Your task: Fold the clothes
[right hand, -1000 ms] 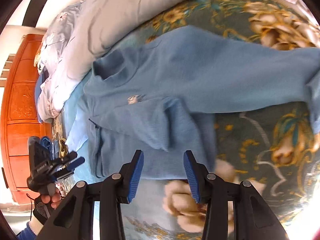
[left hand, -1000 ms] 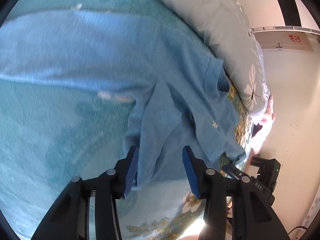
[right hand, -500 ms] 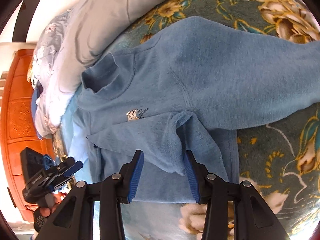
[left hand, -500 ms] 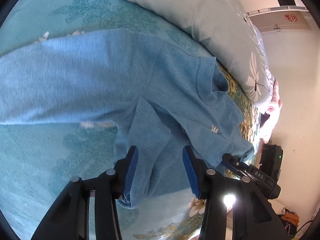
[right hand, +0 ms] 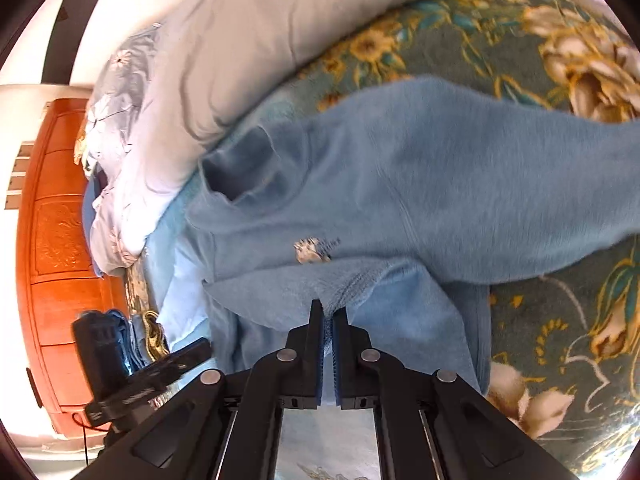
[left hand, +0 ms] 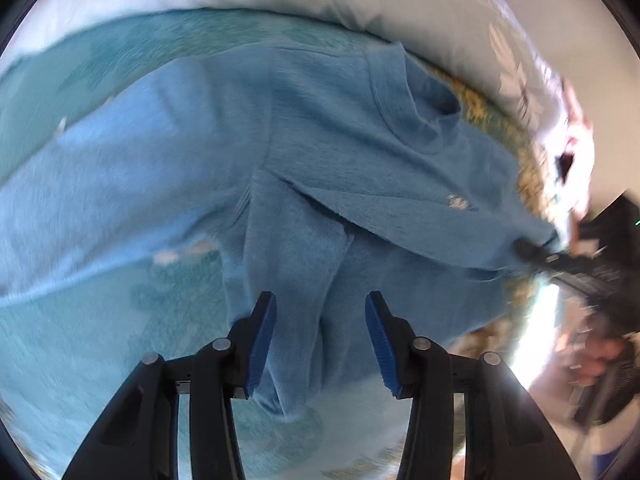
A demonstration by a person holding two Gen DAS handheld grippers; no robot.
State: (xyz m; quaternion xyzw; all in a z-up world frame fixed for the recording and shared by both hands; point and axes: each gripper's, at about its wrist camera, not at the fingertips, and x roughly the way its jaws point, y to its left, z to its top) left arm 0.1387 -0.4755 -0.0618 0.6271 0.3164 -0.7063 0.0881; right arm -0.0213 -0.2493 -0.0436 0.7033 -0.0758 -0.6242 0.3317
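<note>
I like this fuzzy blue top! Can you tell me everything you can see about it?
The blue sweater looks soft and fleecy, with a high collar and a small white picture on the chest. It lies spread on a flowery blanket, collar toward the pale quilt, one sleeve stretched out sideways. Its bottom part is folded up and rumpled. The right gripper is shut on a fold of it; the left gripper is open around another fold.

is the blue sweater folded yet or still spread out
Mostly spread: the blue sweater has one sleeve stretched out; only a cuff lies across its body.
</note>
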